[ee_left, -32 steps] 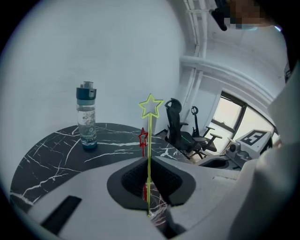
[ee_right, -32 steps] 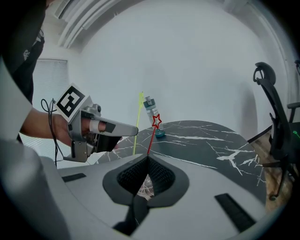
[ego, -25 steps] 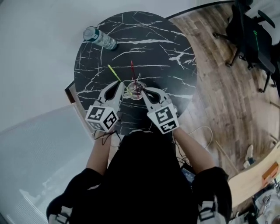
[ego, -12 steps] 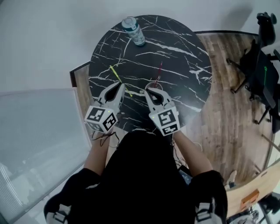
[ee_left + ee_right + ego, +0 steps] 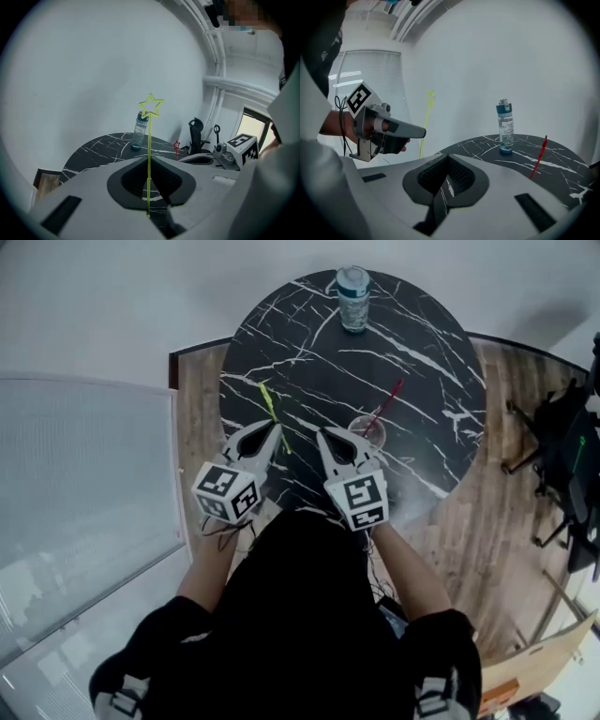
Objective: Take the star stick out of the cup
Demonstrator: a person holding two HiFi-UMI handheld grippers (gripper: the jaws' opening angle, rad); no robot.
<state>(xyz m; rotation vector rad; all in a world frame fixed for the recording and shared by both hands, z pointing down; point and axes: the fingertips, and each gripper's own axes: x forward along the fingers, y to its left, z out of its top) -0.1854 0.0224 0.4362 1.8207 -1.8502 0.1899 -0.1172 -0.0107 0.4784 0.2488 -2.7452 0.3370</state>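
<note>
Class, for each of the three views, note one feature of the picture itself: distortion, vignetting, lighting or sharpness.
Head view: wide-angle stretch toward the edges, with soft, even light on the table. Left gripper view: dark circular vignette in the corners, with the yellow star stick crisp. Right gripper view: same vignette, bottle sharp.

Yellow star stick (image 5: 149,154), red stick (image 5: 386,401), black white-veined table (image 5: 309,343)

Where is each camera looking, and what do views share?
Head view: on the head, steeply down at the marble table; arms, left gripper, right gripper show.
Left gripper view: along the left gripper, shut on the yellow star stick; right gripper at right.
Right gripper view: along the right gripper, shut and empty; left gripper at left.
Shared: water bottle, red star stick.
</note>
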